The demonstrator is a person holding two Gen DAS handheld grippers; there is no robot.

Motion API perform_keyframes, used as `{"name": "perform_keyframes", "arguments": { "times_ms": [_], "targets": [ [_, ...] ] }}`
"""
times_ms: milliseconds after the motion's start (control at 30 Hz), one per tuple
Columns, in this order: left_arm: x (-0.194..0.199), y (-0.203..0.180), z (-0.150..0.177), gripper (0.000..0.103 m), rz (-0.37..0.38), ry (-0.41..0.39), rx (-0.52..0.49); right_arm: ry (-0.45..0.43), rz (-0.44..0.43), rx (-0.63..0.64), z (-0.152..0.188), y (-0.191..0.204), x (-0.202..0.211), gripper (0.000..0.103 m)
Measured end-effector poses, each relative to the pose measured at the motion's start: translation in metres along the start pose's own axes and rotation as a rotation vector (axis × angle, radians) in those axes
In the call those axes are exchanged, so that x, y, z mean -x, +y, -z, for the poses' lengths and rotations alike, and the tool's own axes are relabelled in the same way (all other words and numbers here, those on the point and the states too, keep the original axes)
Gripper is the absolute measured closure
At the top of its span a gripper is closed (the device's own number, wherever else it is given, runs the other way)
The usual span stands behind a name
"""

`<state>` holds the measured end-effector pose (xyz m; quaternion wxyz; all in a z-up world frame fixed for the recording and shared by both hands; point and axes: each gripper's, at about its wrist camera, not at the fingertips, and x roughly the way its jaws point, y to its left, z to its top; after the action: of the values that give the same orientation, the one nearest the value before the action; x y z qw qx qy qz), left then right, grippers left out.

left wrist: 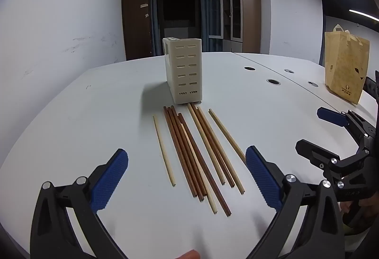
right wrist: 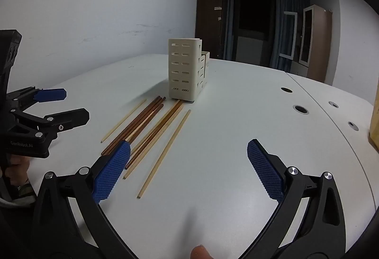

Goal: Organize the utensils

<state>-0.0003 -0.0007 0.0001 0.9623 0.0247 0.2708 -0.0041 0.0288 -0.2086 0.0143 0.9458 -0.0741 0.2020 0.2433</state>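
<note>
Several chopsticks (left wrist: 196,154), some dark brown and some pale wood, lie side by side on the white table (left wrist: 94,116), pointing toward a cream slotted utensil holder (left wrist: 184,69) that stands upright just beyond them. My left gripper (left wrist: 187,176) is open and empty, hovering over the near ends of the chopsticks. My right gripper (right wrist: 188,168) is open and empty, to the right of the chopsticks (right wrist: 146,128), with its left pad over their near ends. The holder (right wrist: 186,69) also shows in the right wrist view. Each gripper shows in the other's view: the right one (left wrist: 322,131), the left one (right wrist: 61,104).
A brown paper bag (left wrist: 345,67) stands at the table's right side. Round cable holes (left wrist: 272,81) sit along a seam in the table. A white wall lies to the left, cabinets and a dark window behind.
</note>
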Motion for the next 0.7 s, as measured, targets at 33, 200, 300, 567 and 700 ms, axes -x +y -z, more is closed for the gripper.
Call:
{"name": "perform_keyframes", "arguments": {
  "times_ms": [33,200,300,567,700],
  "targets": [
    [0.000,0.000,0.000,0.005,0.000,0.000,0.000,-0.001,0.001,0.000,0.000,0.001,0.001,0.008],
    [-0.001,0.002,-0.001,0.005,0.008,-0.001,0.008,0.009,-0.017,-0.037,0.002,-0.005,0.002,0.008],
    [0.003,0.002,-0.001,0.005,-0.007,-0.010,0.016,0.008,-0.011,-0.032,0.002,-0.007,0.006,0.008],
    [-0.004,0.008,-0.003,0.005,-0.001,0.010,0.019,0.013,-0.025,-0.043,-0.001,-0.004,0.004,0.008],
    [-0.004,0.009,-0.003,0.005,-0.012,0.001,0.027,0.003,-0.023,-0.031,-0.003,-0.001,0.010,0.008]
  ]
}}
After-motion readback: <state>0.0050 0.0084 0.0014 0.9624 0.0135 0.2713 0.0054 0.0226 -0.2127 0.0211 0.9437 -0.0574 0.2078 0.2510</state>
